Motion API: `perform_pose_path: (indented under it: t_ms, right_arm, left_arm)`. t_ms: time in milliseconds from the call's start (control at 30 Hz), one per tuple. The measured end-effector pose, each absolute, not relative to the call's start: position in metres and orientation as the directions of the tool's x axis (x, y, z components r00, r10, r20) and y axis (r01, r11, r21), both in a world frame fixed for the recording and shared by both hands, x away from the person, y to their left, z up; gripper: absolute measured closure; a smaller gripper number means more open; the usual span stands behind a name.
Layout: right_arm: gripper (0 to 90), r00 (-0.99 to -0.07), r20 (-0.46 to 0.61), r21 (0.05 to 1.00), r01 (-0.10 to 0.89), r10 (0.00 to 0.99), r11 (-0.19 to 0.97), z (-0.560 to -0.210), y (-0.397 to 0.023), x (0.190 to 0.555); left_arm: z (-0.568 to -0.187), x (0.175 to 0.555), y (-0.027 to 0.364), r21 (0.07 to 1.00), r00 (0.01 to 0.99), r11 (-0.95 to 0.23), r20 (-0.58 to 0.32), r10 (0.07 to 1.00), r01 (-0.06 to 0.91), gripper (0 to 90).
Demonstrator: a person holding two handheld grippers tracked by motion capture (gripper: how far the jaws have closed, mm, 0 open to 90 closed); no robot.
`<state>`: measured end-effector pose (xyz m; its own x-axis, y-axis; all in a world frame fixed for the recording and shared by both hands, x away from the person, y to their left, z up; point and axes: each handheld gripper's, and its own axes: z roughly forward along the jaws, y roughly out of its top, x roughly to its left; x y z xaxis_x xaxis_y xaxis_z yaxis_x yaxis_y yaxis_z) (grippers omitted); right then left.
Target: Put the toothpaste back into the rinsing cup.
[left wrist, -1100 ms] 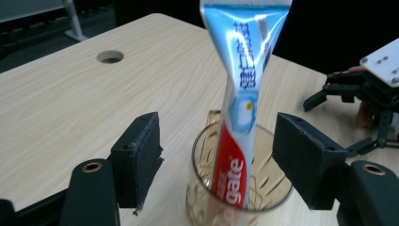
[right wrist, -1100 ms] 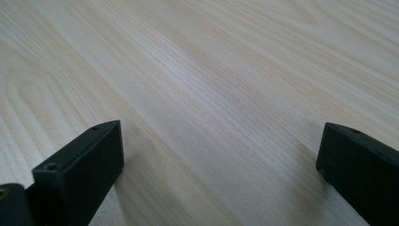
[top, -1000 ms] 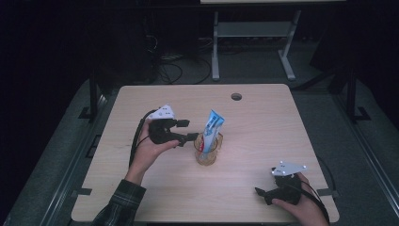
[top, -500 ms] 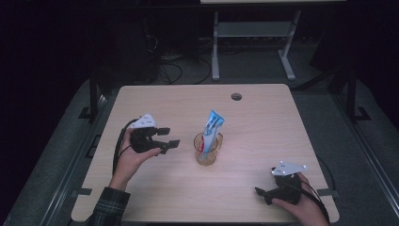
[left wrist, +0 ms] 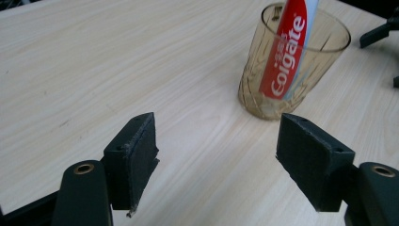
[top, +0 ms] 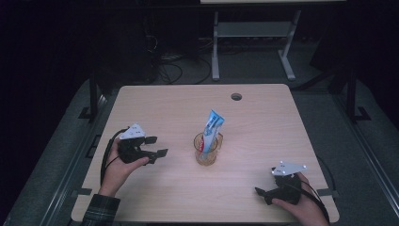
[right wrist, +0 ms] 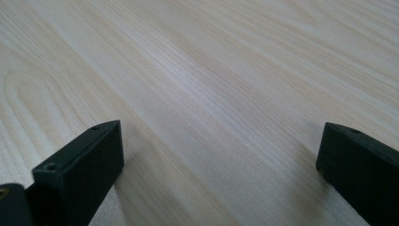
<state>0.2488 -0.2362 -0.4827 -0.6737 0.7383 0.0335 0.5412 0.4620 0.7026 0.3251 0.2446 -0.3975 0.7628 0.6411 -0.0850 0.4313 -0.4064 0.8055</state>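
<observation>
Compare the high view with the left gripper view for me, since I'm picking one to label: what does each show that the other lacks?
High view: the whole table with its cable hole, both hands, the left tongs and right tongs, and the toothpaste tube's blue top end.

Left gripper view: the Colgate lettering on the tube's red lower part, the cut pattern on the glass, and the left tongs' open pads up close with nothing between them.

Both: the tube standing in the amber glass on the pale wood tabletop.
</observation>
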Motion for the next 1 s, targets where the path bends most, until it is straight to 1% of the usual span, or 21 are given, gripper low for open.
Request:
perform_pose_path:
  t_ms: [433,633,1000]
  right_arm:
    - [0.5,-0.673,0.034,0.702,0.542,0.739,0.461,-0.483,-0.236,0.248]
    - [0.6,-0.673,0.034,0.702,0.542,0.739,0.461,-0.483,-0.236,0.248]
    - [0.5,-0.672,0.035,0.702,0.543,0.74,0.46,-0.483,-0.236,0.248]
  left_arm:
    - [-0.424,0.302,0.26,0.751,0.719,-0.432,-0.08,0.691,0.499,26.7]
    - [-0.438,0.291,0.266,0.705,0.69,-0.467,-0.043,0.723,0.533,24.8]
    - [-0.458,0.277,0.271,0.654,0.669,-0.506,0.001,0.743,0.562,23.6]
